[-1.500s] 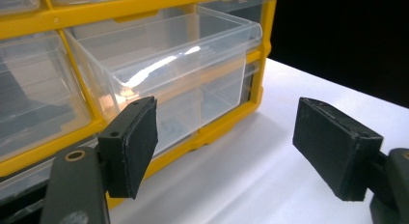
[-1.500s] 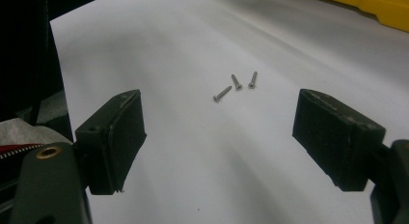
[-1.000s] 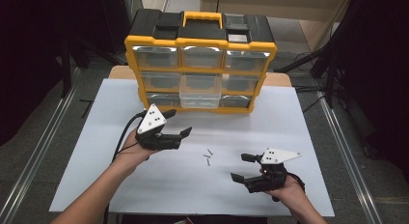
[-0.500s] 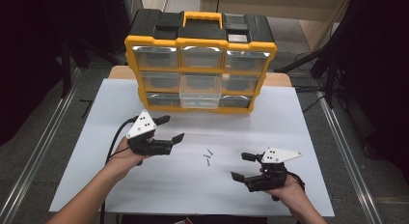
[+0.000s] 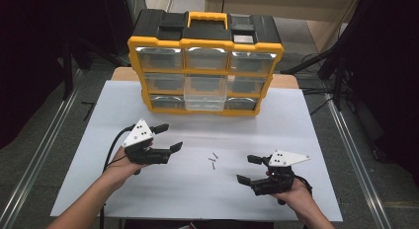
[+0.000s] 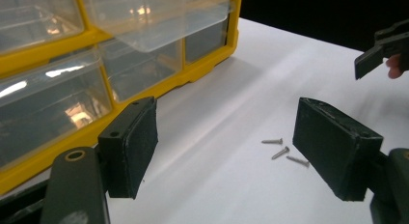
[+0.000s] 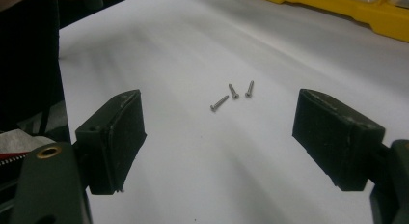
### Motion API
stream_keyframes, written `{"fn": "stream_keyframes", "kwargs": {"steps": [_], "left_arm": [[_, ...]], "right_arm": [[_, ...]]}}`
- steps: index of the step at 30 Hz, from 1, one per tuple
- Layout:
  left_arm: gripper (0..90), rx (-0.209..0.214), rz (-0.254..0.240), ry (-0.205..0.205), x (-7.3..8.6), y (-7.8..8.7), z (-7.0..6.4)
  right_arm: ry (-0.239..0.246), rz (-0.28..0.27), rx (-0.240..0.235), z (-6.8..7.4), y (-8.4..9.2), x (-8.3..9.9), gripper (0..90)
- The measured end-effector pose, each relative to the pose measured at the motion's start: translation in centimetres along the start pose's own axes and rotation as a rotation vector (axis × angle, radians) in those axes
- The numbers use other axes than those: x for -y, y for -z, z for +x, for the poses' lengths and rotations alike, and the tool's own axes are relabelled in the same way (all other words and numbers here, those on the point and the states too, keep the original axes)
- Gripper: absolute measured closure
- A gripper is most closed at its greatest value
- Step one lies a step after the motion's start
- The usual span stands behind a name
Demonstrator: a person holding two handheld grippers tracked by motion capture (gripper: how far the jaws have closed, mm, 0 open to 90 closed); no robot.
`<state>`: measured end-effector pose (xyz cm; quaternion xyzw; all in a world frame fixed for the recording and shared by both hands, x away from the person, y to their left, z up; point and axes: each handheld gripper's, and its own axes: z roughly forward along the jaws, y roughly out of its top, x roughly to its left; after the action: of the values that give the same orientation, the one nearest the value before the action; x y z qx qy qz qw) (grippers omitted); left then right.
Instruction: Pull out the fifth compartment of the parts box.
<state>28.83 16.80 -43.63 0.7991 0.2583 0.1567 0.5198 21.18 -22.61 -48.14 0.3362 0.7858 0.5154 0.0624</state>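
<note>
Three small metal screws point(image 5: 213, 160) lie loose on the white table top point(image 5: 99, 120), between my two grippers. My left gripper point(image 5: 170, 136) hovers to their left, open and holding nothing, jaws pointing right toward the screws. In the left gripper view the screws point(image 6: 282, 151) lie just inside the right jaw of the open left gripper point(image 6: 231, 151). My right gripper point(image 5: 247, 170) sits low at the near right, open and pointing left. Its own view shows the screws point(image 7: 233, 94) ahead, between the wide-apart jaws of the right gripper point(image 7: 222, 142).
A yellow organiser point(image 5: 205, 41) with clear plastic drawers stands at the back of the table. Its middle drawer point(image 5: 204, 93) is pulled partly out. In the left gripper view the organiser point(image 6: 207, 69) is close on the left. Floor rails and dark stands flank the table.
My left gripper has come down and back toward the near left, away from the organiser, jaws still wide. The right gripper and the screws have stayed put.
</note>
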Motion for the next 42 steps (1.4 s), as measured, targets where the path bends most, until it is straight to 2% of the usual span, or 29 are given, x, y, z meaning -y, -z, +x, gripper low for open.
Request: {"fn": "stream_keyframes", "kwargs": {"steps": [11,14,18,21,24,27,30,34,35,36,37,38,39,42], "left_arm": [[24.0,0.001,0.025,-0.005,1.5,0.8,0.1],[24.1,0.002,0.022,0.016,2.0,1.1,0.2],[24.1,0.006,0.029,-0.007,2.4,1.5,0.4],[24.0,0.016,0.034,-0.006,2.9,1.8,0.4],[24.0,0.02,0.042,-0.014,3.3,2.3,0.5],[24.0,0.015,0.047,-0.005,3.5,2.8,0.7],[24.0,0.02,0.04,0.012,3.8,3.4,0.9],[24.0,0.012,0.056,0.003,4.3,4.0,1.0],[24.0,0.01,0.072,-0.004,4.4,4.2,1.1],[24.1,0.011,0.064,-0.002,4.5,4.3,1.1],[24.0,0.009,0.064,-0.004,4.6,4.4,1.1],[24.0,0.008,0.065,-0.006,4.6,4.5,1.2],[24.0,0.008,0.067,-0.005,4.6,4.7,1.2],[24.0,0.01,0.064,-0.002,4.8,4.9,1.2]], "right_arm": [[-0.01,-0.01,-0.002,0.0,0.0,-0.1,19.4],[-0.007,-0.014,-0.006,0.0,0.0,-0.1,19.5],[-0.013,-0.038,-0.016,0.1,0.1,-0.1,18.9],[-0.018,-0.04,-0.02,0.0,0.0,-0.2,18.7],[-0.028,-0.021,-0.024,0.0,-0.1,-0.2,19.0],[-0.001,0.004,-0.018,-0.1,-0.3,-0.2,19.3],[0.0,-0.002,-0.017,-0.2,-0.2,-0.3,19.3],[-0.001,0.005,-0.016,-0.3,-0.2,-0.5,17.3],[0.005,0.01,-0.02,-0.3,-0.3,-0.5,15.4],[0.01,0.017,-0.016,-0.3,-0.4,-0.5,15.1],[0.006,0.042,0.014,-0.3,-0.7,-0.5,15.0],[0.006,0.042,0.014,-0.3,-0.7,-0.5,15.0],[-0.014,0.047,0.01,-0.5,-0.8,-0.6,15.0],[-0.008,0.03,-0.007,-0.7,-0.8,-0.7,15.2]]}}
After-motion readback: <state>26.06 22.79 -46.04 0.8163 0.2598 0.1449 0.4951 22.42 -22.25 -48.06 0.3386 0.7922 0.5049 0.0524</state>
